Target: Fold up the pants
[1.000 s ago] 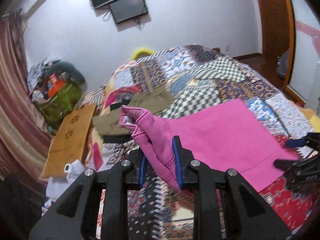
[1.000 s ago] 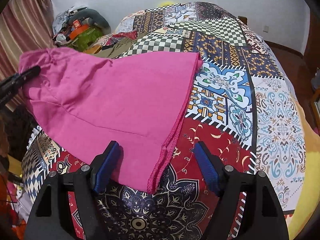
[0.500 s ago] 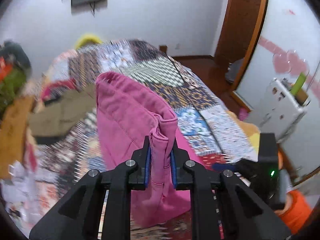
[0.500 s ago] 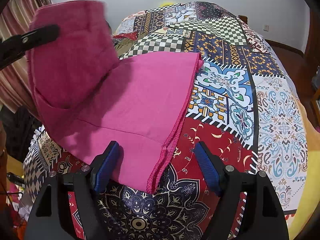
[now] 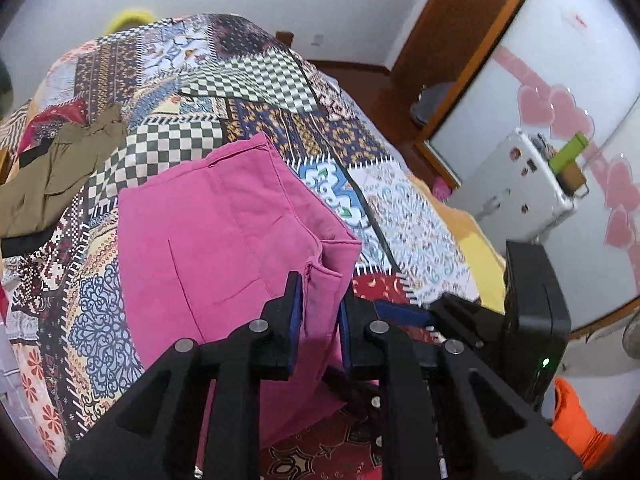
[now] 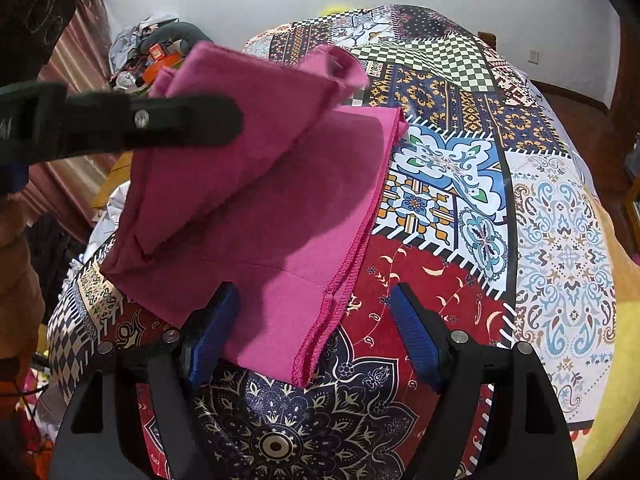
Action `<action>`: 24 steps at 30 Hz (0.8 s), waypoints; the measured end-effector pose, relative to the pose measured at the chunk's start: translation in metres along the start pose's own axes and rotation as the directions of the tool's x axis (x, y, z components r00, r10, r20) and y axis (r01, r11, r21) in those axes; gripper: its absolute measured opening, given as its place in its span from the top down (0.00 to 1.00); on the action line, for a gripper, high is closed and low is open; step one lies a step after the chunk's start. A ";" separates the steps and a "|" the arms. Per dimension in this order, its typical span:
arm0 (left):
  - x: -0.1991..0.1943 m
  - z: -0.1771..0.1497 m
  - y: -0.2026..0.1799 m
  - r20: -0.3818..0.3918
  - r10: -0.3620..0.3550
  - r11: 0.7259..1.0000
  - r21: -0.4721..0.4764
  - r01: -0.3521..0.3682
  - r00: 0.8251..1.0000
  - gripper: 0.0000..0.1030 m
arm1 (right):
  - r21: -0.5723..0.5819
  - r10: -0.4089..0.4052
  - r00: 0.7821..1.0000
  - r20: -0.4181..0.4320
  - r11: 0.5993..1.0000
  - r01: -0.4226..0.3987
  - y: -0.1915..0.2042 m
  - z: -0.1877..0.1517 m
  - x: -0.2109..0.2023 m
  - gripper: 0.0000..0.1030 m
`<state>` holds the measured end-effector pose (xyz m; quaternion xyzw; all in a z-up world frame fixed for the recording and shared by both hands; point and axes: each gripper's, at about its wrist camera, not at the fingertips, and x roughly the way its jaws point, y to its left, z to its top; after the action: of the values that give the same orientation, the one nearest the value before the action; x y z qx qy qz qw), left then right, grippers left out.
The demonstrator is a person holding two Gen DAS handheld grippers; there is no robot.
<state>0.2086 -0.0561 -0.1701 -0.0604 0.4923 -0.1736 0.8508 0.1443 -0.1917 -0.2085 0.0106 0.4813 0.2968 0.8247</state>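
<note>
Pink pants (image 6: 288,208) lie on the patchwork bedspread (image 6: 460,208), one end lifted and doubled over the flat part. My left gripper (image 5: 320,304) is shut on that lifted end, a thick seamed edge pinched between its blue pads. In the right wrist view the left gripper (image 6: 200,120) reaches in from the left, holding the raised fold above the flat layer. My right gripper (image 6: 316,332) stands open low over the bed. The stitched hem corner lies between its wide-apart pads without being pressed. One blue pad (image 5: 400,312) of it shows just right of the left gripper.
An olive garment (image 5: 52,176) lies crumpled on the bed's far left. A white appliance (image 5: 516,188) and a wooden door frame (image 5: 440,40) stand past the bed's right side. A pile of clutter (image 6: 160,44) sits by the curtain at the back left.
The left gripper has swung the lifted end of the pants across over the flat part, close to the right gripper, and tipped downward. The right gripper has stayed still and open.
</note>
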 end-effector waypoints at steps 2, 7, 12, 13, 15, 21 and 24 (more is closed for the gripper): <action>0.000 -0.002 -0.002 -0.017 -0.001 1.000 0.010 0.002 1.000 0.70 | 0.001 -0.003 1.000 -0.001 1.000 0.003 0.000 0.001 0.000 0.27; -0.021 -0.002 0.000 0.060 -0.038 0.999 0.030 0.036 0.997 0.26 | 0.016 -0.005 1.000 0.009 1.000 0.005 0.000 -0.002 -0.005 0.27; -0.025 0.010 0.021 0.089 0.118 0.992 0.038 -0.122 0.989 0.24 | 0.018 -0.039 0.998 0.042 0.999 0.038 -0.002 -0.008 -0.014 0.27; -0.024 0.013 0.030 0.088 0.159 0.986 0.032 -0.162 0.983 0.24 | 0.020 -0.042 0.998 0.047 0.999 0.041 -0.003 -0.009 -0.016 0.27; -0.021 0.020 0.047 0.083 0.215 0.976 0.022 -0.217 0.973 0.24 | 0.029 -0.051 0.997 0.060 0.998 0.049 -0.007 -0.010 -0.023 0.27; 0.009 0.050 0.110 0.001 0.340 0.940 -0.016 -0.340 0.940 0.20 | 0.054 -0.093 0.992 0.085 0.995 0.088 -0.017 -0.009 -0.036 0.27; 0.029 0.067 0.141 -0.043 0.377 0.924 -0.051 -0.378 0.925 0.20 | 0.068 -0.107 0.990 0.094 0.993 0.101 -0.022 -0.008 -0.039 0.26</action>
<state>0.3130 0.0602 -0.1985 0.0133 0.5131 0.0070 0.8582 0.1345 -0.2313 -0.1889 0.0259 0.4495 0.2372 0.8608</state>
